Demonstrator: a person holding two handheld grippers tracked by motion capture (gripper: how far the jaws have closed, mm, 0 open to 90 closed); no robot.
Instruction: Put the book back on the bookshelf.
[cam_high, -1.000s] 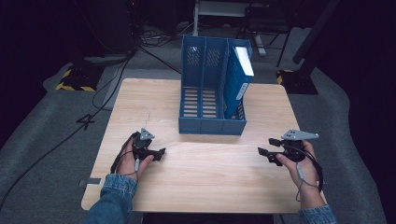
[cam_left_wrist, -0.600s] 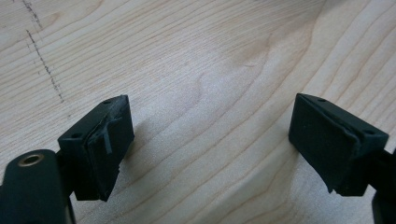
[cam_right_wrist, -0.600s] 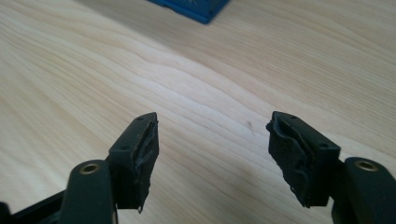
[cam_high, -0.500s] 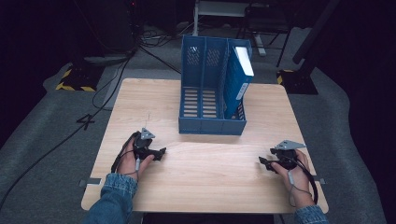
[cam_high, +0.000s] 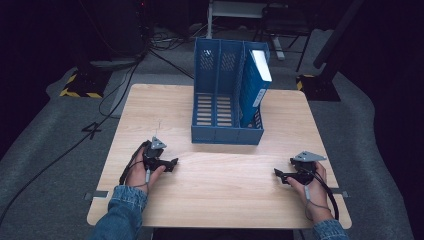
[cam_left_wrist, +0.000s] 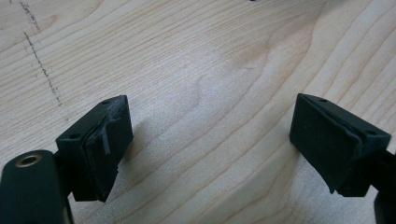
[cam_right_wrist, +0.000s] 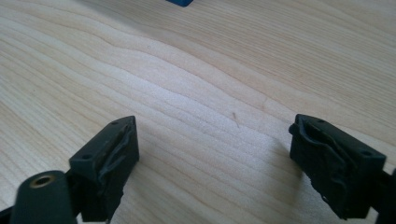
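Our right gripper (cam_high: 281, 174) rests low on the pale wooden table (cam_high: 225, 200), its jaws just opened wide with nothing between them, pointing left. Our left gripper (cam_high: 172, 162), likewise wide and empty, points right. Beyond both, the blue plastic file rack (cam_high: 220, 112) holds a blue binder (cam_high: 256, 82) upright in its right slot.

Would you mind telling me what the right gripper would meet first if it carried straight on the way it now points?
Probably the bare wooden table: the right gripper has open, empty jaws angled down at it. The blue file rack lies farther ahead.
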